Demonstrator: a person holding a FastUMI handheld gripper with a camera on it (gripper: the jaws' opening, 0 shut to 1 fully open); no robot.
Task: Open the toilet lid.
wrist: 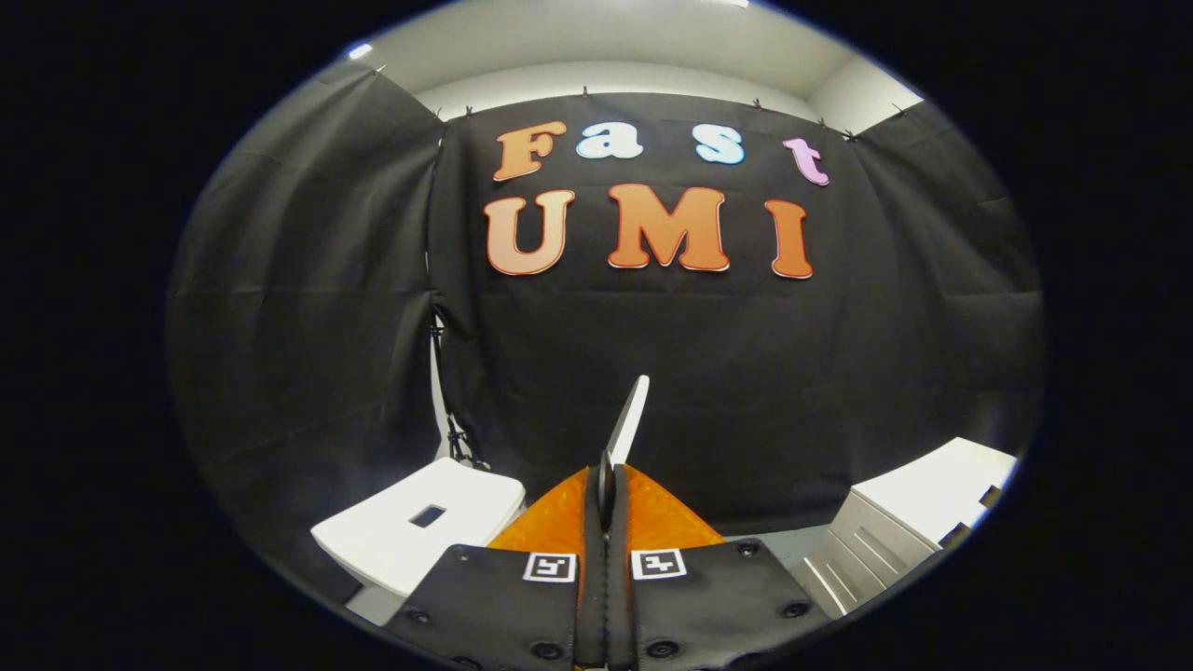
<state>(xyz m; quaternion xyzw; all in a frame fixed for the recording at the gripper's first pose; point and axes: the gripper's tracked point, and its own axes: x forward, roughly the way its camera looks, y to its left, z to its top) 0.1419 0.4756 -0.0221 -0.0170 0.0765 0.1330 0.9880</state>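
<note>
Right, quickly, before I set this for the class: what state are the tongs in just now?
Tongs: closed, pinching the thin edge of the white toilet lid, which stands up just ahead of them.

The tool (606, 494) has dark plates studded with screws, two square black-and-white markers, and fingers pressed together.

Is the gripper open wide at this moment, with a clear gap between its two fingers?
No. The gripper has its fingers pressed close together, clamped on the thin edge of the toilet lid that rises between them.
</note>
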